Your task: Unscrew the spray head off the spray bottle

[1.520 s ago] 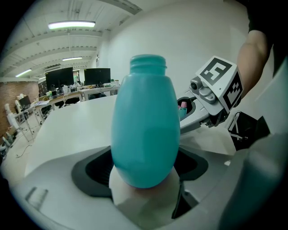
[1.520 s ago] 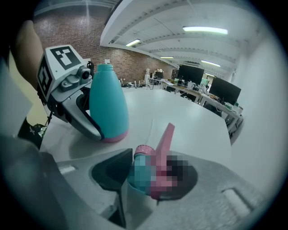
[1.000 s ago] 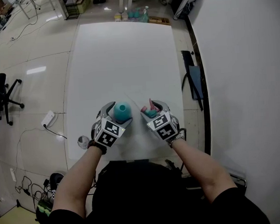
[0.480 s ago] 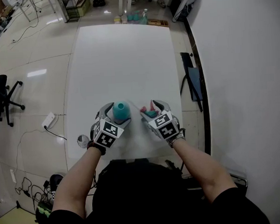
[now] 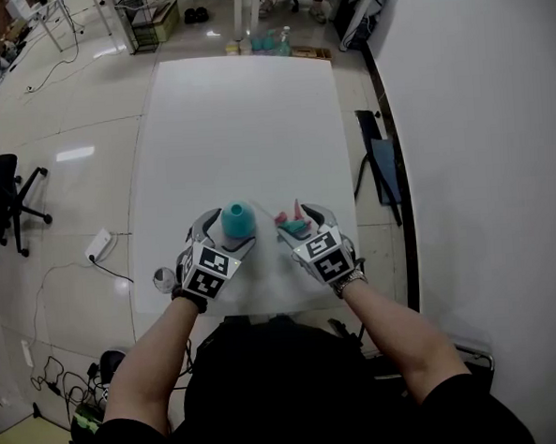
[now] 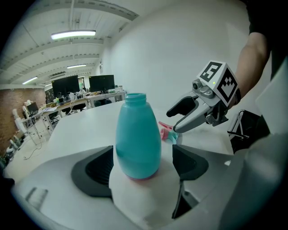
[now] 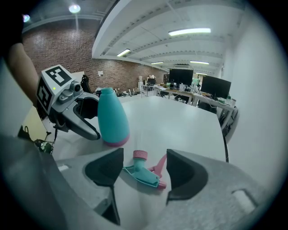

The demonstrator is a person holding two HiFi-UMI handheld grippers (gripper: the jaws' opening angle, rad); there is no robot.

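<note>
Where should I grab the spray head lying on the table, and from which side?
Probably the teal neck just below the pink collar, coming down from above. The spray head lies flat on the table, so only its sides are reachable, and the thin pink trigger sticking out would likely slip.

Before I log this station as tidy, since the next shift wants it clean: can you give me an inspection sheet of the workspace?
Surface: white table.
Job's things: teal spray bottle upright, neck open; spray head off, lying beside it.
Clutter: nothing seen on the table.
Grippers: left gripper open, bottle between its fingers; right gripper open, fingers just been opening, spray head loose between them.
Cables: cable on the floor left of the table.
Surroundings: office chair left, wall right.
</note>
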